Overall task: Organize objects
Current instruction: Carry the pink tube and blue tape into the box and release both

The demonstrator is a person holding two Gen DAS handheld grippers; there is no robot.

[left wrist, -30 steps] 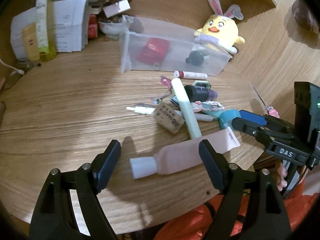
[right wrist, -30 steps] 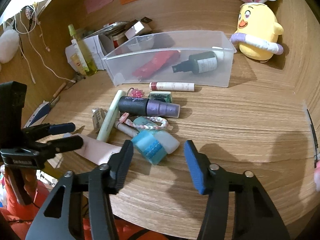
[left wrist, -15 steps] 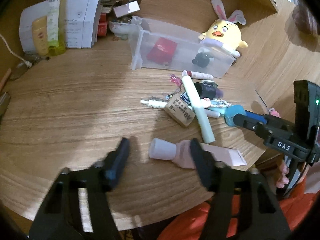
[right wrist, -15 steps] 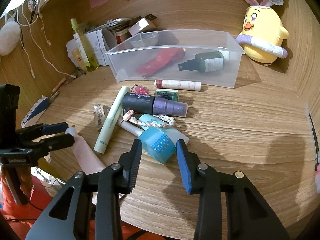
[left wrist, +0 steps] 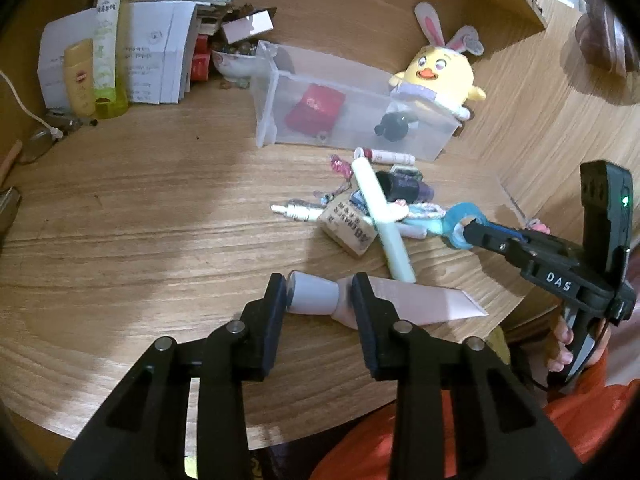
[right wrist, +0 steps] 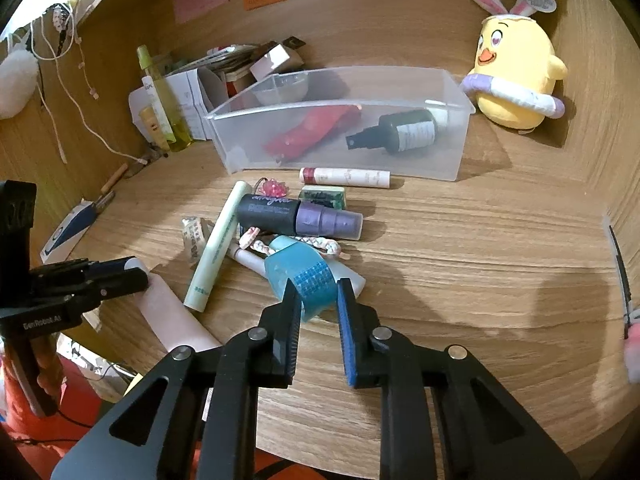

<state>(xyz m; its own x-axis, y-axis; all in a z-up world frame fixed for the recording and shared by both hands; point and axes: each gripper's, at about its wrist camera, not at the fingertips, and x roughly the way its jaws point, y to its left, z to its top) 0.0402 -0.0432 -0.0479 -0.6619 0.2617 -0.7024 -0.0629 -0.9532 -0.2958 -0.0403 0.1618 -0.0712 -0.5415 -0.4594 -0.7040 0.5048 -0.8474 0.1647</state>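
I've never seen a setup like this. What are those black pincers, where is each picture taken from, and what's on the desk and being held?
No robot here: a person holds a two-finger gripper in each hand, with a camera on each looking along its fingers. One picture is from the left gripper, the other from the right gripper. Both have just been closing. The left one clamps the white cap end of a pink tube lying at the desk edge. The right one pinches a blue tape roll. Behind them lies a heap of small cosmetics, and a clear bin already holding a red pouch and a dark spray bottle. A yellow plush chick sits behind the bin.
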